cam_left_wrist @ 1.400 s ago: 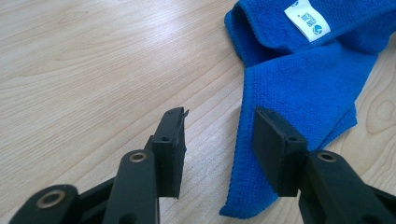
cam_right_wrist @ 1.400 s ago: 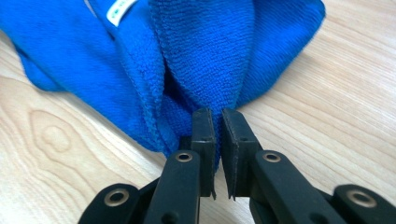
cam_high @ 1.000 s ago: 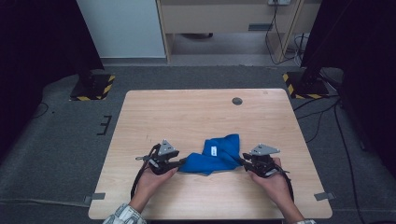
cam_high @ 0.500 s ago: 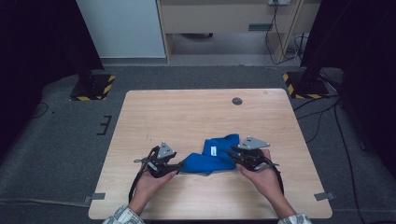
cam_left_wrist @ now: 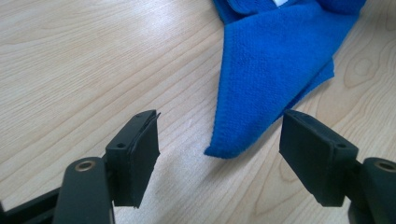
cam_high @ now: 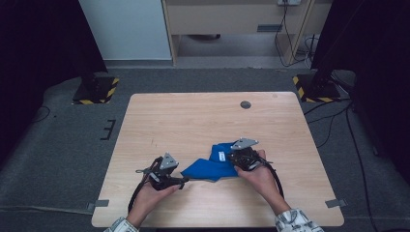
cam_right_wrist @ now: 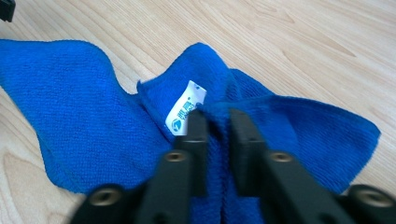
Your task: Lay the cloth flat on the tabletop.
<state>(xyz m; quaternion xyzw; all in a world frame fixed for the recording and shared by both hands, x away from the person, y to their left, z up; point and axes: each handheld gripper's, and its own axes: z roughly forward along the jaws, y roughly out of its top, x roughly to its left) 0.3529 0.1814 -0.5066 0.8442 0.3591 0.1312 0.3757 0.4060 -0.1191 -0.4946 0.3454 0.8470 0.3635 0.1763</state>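
Blue microfibre cloth (cam_high: pixel 212 166) lies crumpled near the front edge of the wooden table (cam_high: pixel 193 121), between two hand-held grippers. Right gripper (cam_right_wrist: pixel 214 122) is pinched onto a raised fold beside the white label (cam_right_wrist: pixel 185 108), its jaws having just closed in, w/ fabric bunched between them. Left gripper (cam_left_wrist: pixel 217 154) stands wide, jaws having just been opening; a loose corner of the cloth points into the gap but neither pad touches it, so that side is free.

Risks, as judged: w/ one pinch only, a pull by the right hand would prob. drag the whole cloth across the table instead of spreading it, since nothing anchors the far corner. The pinch looks to take several layers at once, so a lift may raise a wad, not an edge. If the left closes where it stands, it could catch just the tip and slip off the nap.

Hard to make out: how many layers sit in the right pinch, and how deep; the label print is too small to read; in the high view both hands cover the fingertips, and the folds' underside is unseen.
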